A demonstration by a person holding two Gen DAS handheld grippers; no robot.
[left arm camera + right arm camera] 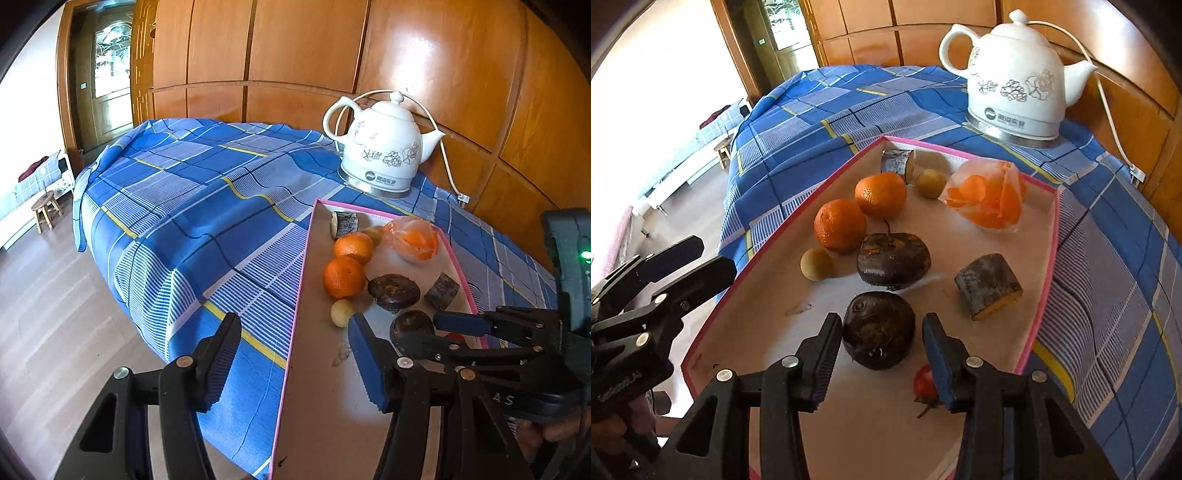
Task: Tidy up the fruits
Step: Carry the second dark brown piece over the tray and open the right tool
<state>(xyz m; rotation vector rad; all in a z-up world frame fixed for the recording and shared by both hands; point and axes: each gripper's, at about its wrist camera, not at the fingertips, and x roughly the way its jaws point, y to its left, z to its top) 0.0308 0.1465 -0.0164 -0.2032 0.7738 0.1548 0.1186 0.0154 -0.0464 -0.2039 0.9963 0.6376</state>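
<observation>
A shallow pink-rimmed tray [1046,295] on the blue checked cloth holds the fruit. My right gripper [882,338] points down over it, its pads either side of a dark round fruit [879,332]. A thin gap shows at the right pad, so it is open. Behind lie a dark flat fruit [894,256], two oranges [840,225] [881,195], two small yellow fruits [817,264] [931,182], two cut chunks [988,290] [897,160] and a small red fruit [923,384]. My left gripper [291,354] hangs open and empty over the tray's left rim [295,314].
A clear bag of orange peel [990,199] lies at the tray's back right. A white ceramic kettle [1015,81] with a cord stands behind the tray, against wooden panelling. Left of the tray the table edge [147,332] drops to a wood floor.
</observation>
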